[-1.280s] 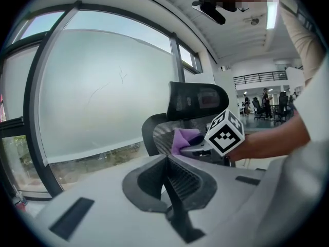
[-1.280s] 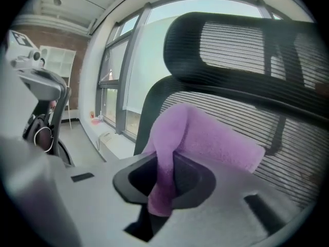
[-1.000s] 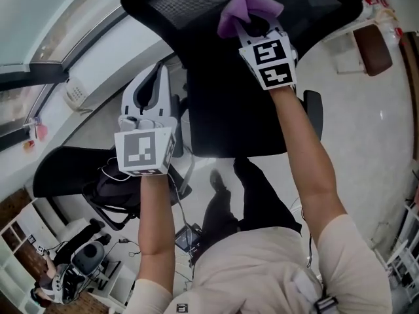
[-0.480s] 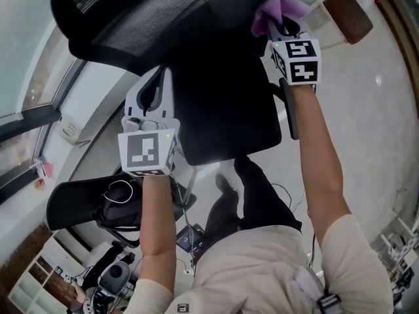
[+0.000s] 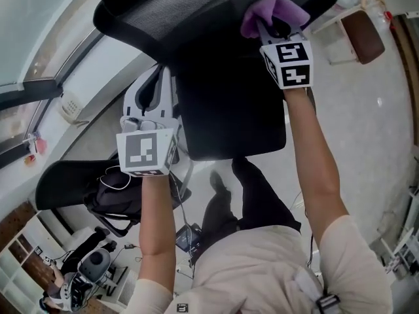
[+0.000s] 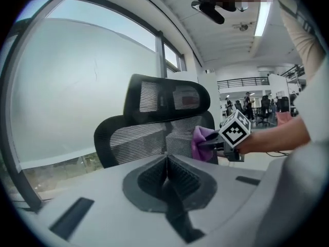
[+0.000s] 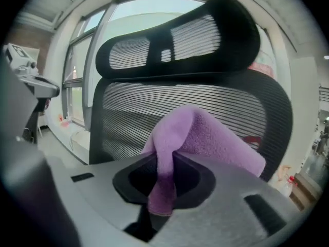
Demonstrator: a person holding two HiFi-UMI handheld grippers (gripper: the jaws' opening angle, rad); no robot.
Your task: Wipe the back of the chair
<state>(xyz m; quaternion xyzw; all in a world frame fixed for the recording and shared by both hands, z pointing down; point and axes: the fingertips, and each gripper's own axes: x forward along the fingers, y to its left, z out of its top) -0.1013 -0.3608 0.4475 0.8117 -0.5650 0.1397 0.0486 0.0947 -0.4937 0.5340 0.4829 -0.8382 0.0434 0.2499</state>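
A black mesh office chair stands before me, its back (image 5: 190,15) at the top of the head view and its seat (image 5: 229,110) below. My right gripper (image 5: 270,26) is shut on a purple cloth (image 5: 273,8) and presses it against the mesh near the back's right side. In the right gripper view the cloth (image 7: 198,135) folds over the jaws in front of the ribbed back (image 7: 128,117), under the headrest (image 7: 180,40). My left gripper (image 5: 154,87) hangs shut and holds nothing, left of the seat. Its view shows the chair back (image 6: 139,143) and the cloth (image 6: 199,140).
A second black chair (image 5: 69,175) with a bag and cables stands at the lower left. A window wall (image 5: 46,51) runs along the left. A brown stool (image 5: 366,31) sits at the top right. The person's legs (image 5: 252,195) are under the seat.
The right gripper slid the cloth toward the right edge of the chair back, then a little back leftward. The left gripper has stayed where it was.
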